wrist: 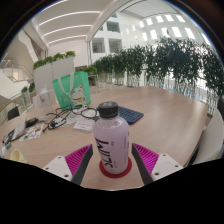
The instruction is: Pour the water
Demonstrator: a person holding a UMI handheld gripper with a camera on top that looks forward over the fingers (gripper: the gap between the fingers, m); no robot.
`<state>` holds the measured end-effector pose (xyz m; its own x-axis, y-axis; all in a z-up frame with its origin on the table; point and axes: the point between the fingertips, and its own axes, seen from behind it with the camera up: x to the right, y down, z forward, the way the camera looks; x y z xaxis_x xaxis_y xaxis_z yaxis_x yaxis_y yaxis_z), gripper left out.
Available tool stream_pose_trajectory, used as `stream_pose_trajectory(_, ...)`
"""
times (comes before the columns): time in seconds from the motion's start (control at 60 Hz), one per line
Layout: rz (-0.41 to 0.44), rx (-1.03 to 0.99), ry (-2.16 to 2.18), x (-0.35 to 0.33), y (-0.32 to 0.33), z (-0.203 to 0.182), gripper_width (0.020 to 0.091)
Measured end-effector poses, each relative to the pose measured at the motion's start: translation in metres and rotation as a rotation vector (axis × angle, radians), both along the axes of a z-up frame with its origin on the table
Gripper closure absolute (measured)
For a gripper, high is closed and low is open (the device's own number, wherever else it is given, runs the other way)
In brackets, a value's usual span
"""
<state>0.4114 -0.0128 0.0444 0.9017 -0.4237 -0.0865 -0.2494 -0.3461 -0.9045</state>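
Gripping upright bottle [111,138], fingers [78,158] level, pressed both sides.

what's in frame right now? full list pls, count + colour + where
bottle: 1, clear with pale pink liquid, dark cap, white label with black print; upright between the fingers, red ring at its base
table: 1, light wood; under the bottle
dark flat item: 1, dark blue or black; on the table just beyond the bottle
green stand-like object: 1, green; far side of the table, beyond the fingers
cables and small clutter: several, black and white; on the table near the green object
potted plants: a row, green; behind the table
tongs: 1, magenta pads on the fingers; either side of the bottle, contact not clear
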Motion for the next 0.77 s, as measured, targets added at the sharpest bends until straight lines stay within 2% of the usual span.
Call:
stream_pose_trajectory(0.05, 0.010, -0.005, 0.006, -0.013, -0.017, 0.010, 0.0270)
stream_pose_trajectory(0.217, 0.003, -0.025, -0.003, -0.065, -0.082, 0.044, 0.0268)
stream_pose_trajectory(0.55, -0.003, 0.024, -0.032, -0.207, -0.221, 0.156, 0.0270)
stream_pose_trajectory(0.767, 0.030, 0.010, -0.061, -0.281, -0.283, 0.187, 0.0263)
